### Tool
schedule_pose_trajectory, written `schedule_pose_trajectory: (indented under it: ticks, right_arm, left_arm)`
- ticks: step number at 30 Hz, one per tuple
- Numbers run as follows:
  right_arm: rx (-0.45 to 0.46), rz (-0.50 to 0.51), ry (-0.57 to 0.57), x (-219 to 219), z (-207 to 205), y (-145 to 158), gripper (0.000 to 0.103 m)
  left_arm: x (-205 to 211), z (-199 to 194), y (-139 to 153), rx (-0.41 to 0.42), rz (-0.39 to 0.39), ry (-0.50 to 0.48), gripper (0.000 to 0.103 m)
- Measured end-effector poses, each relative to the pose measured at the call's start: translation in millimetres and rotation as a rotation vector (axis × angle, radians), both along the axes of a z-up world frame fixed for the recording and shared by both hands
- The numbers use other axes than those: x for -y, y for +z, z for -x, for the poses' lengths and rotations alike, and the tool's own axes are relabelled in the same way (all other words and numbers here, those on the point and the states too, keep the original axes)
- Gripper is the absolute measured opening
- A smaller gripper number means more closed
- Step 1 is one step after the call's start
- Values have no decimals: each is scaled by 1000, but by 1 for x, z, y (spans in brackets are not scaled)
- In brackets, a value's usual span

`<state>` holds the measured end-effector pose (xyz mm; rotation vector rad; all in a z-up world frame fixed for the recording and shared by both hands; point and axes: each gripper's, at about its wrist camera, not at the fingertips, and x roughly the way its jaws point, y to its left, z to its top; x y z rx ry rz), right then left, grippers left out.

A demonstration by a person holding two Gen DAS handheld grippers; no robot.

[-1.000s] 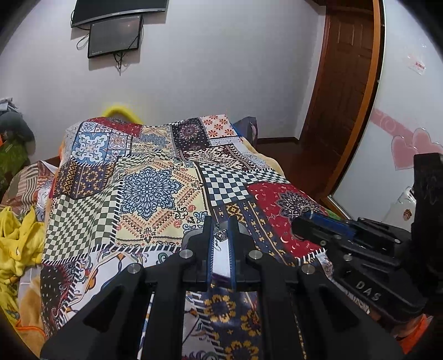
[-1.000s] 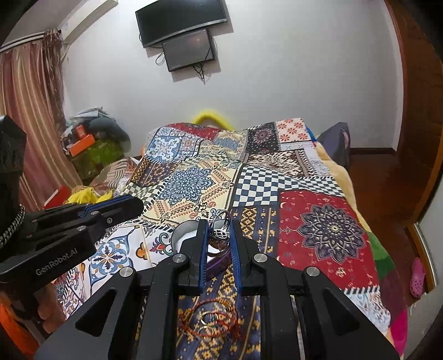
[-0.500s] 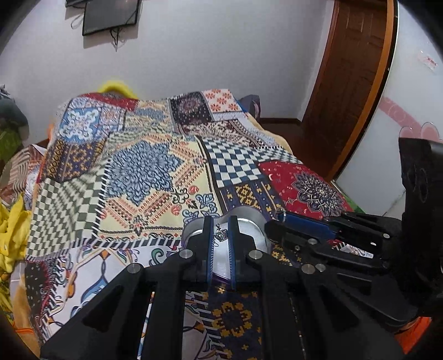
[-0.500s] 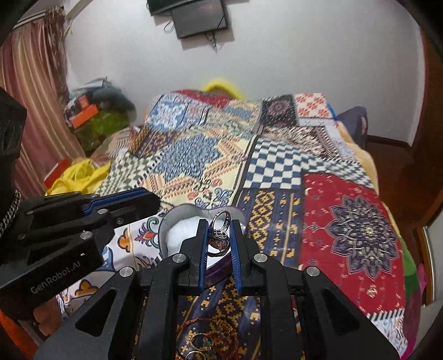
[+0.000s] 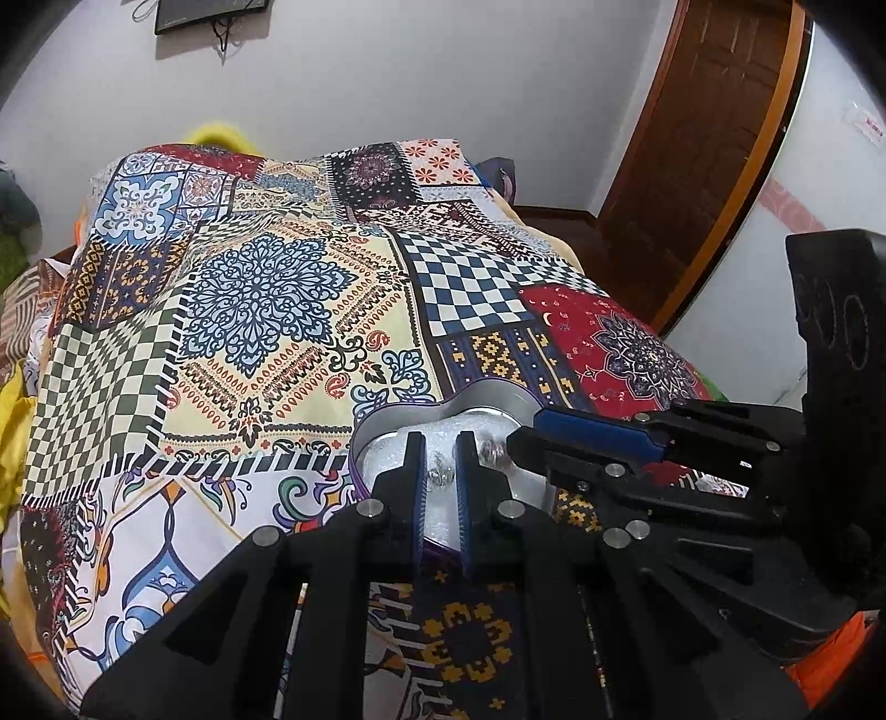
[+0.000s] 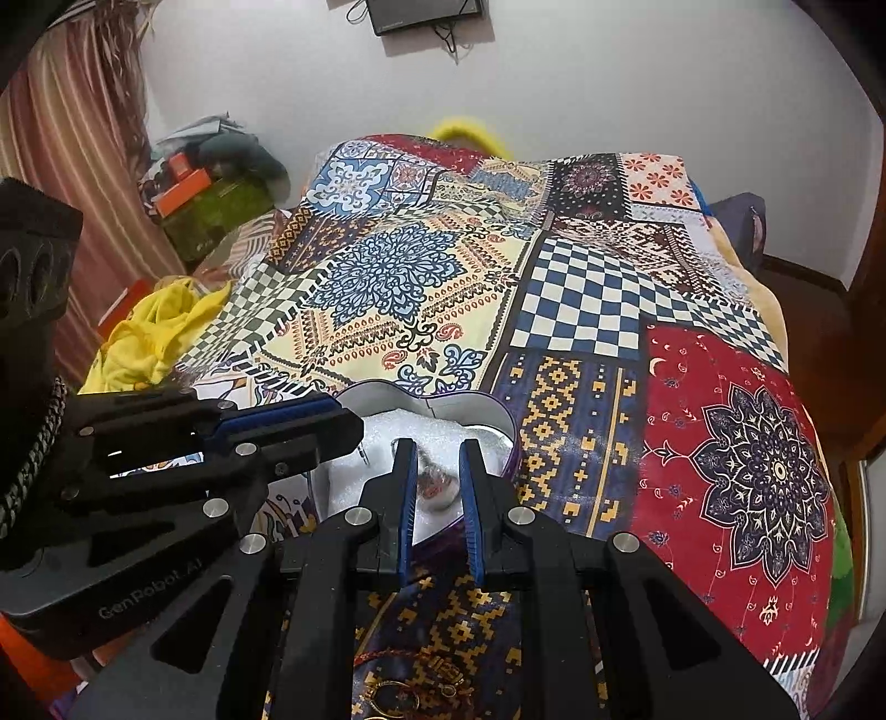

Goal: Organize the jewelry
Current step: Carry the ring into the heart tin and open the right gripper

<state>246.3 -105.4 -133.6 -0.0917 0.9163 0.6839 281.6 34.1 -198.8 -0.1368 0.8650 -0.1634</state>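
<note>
A heart-shaped tin box [image 5: 487, 396] with white padding [image 6: 387, 429] lies open on the patchwork bedspread [image 5: 255, 310]. My left gripper [image 5: 440, 471] is over the box with a small silver piece [image 5: 437, 473] between its narrow jaws. My right gripper [image 6: 437, 479] is over the same box [image 6: 487, 401], jaws slightly parted, with a blurred ring [image 6: 434, 487] between them; I cannot tell if it is still gripped. Each gripper shows in the other's view, the right one [image 5: 609, 443] and the left one [image 6: 266, 432]. Loose jewelry [image 6: 410, 681] lies on the spread below my right gripper.
Yellow cloth [image 6: 149, 327] and clutter with an orange box [image 6: 183, 194] lie left of the bed. A wooden door [image 5: 698, 149] stands at the right. A screen [image 6: 426, 14] hangs on the far wall.
Both grippers have dropped forward and down over the heart box. The right jaws have widened a little around the ring, which now sits lower against the padding.
</note>
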Motion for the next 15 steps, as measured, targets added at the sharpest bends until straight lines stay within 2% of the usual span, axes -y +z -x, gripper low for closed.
schedule_pose_trajectory:
  ticks: [6, 9, 11, 15]
  right_arm:
    - [-10, 6, 3, 3, -1, 2, 14]
    - [-6, -2, 2, 7, 3, 8, 14]
    - [12, 0, -7, 10, 6, 15, 16]
    - [47, 5, -25, 17, 15, 29, 23]
  left_arm:
    - [-2, 7, 9, 19, -12, -3, 8]
    - [-4, 15, 17, 40, -33, 12, 18]
    - [-6, 20, 23, 60, -52, 28, 32]
    - [-8, 31, 37, 86, -67, 36, 34]
